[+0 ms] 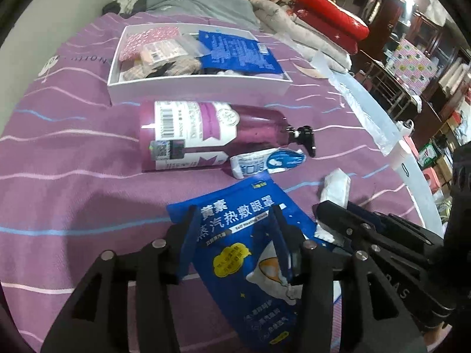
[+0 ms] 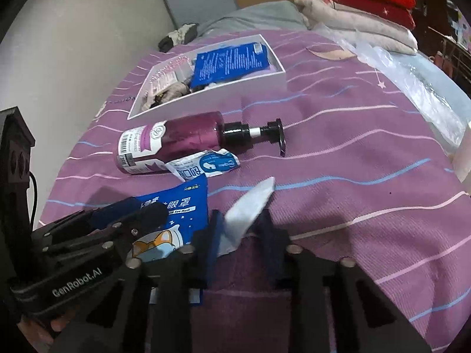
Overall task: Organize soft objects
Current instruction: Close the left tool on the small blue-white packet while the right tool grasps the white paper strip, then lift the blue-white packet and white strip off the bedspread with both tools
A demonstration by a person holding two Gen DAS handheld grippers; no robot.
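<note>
Purple striped bedspread (image 1: pixel 73 158) on a bed carries everything here. Left hand-held gripper (image 1: pixel 232 232) is down over the blue eye-mask pouch (image 1: pixel 235 220), fingers about half spread, straddling the pouch's upper part; the pads do not look pressed in, so not gripped yet. Right hand-held gripper (image 2: pixel 241 226) has narrowed on the small white packet (image 2: pixel 250 206), which sticks up tilted between its fingers, so it looks pinched, just beside the pouch. Step in hand: picking up the loose soft items, one per hand. White box (image 1: pixel 200 86) sits at the far side of the bedspread, already holding a blue pouch, pink packets and bits of cloth. Between box and grippers lie a purple pump bottle (image 1: pixel 206 135) on its side and a white-blue mask packet (image 1: pixel 268 161), touching or nearly so. Next move likely needs the left to close fully on the pouch, then both lift and carry over the bottle to the box without snagging it. Pouch is floppy and may sag or slip.
</note>
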